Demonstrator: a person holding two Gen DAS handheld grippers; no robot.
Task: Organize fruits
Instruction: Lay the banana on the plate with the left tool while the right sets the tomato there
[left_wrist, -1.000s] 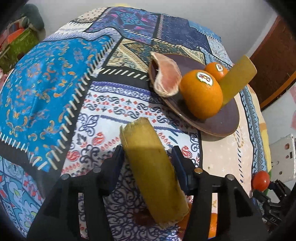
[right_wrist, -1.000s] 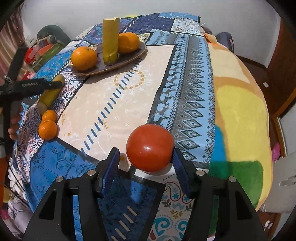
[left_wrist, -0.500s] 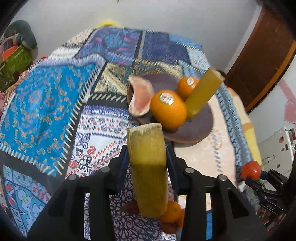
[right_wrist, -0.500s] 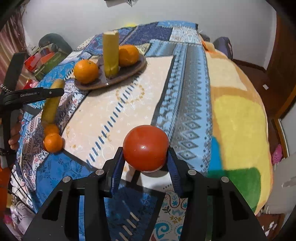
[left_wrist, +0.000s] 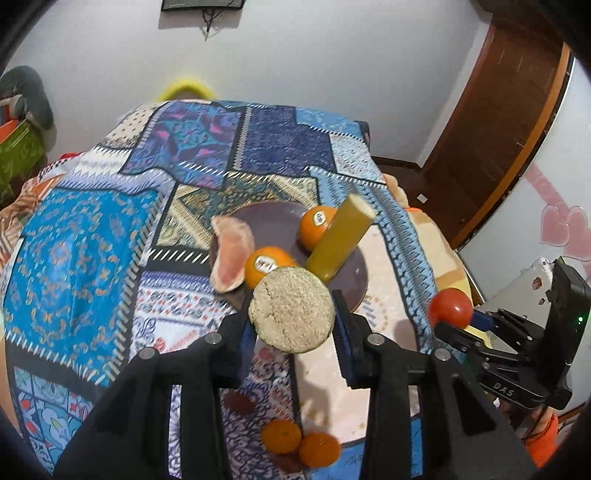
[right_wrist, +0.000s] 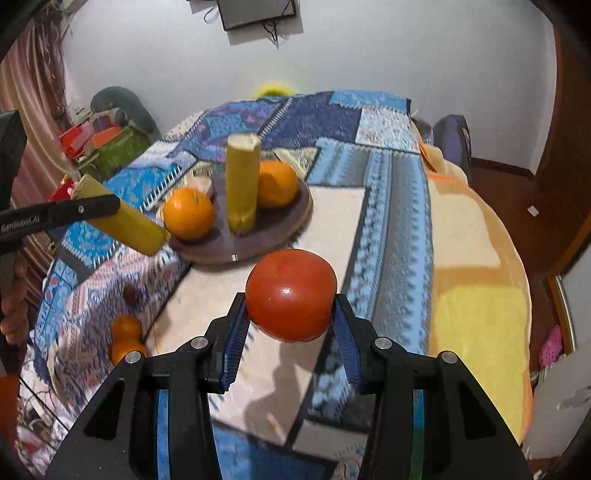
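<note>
My left gripper (left_wrist: 291, 325) is shut on a yellow-green sugarcane piece (left_wrist: 291, 308), lifted above the cloth with its cut end facing the camera; it shows in the right wrist view (right_wrist: 122, 218) at the left. My right gripper (right_wrist: 291, 314) is shut on a red tomato (right_wrist: 291, 293), held in the air in front of the brown plate (right_wrist: 273, 230); the tomato also shows in the left wrist view (left_wrist: 450, 308). The plate (left_wrist: 354, 273) holds two oranges (left_wrist: 267, 264) (left_wrist: 317, 227), a second sugarcane piece (left_wrist: 340, 236) and a pink pomelo wedge (left_wrist: 231, 254).
Two small mandarins (left_wrist: 301, 441) and a dark red fruit (left_wrist: 239, 402) lie on the patterned cloth (left_wrist: 74, 240) near the front edge. They also show in the right wrist view (right_wrist: 125, 338). A wall, a wooden door (left_wrist: 509, 122) and clutter (right_wrist: 107, 144) surround the table.
Both grippers have lifted their fruit off the cloth and moved toward the plate. The sugarcane piece has tilted so its cut end faces the camera.
</note>
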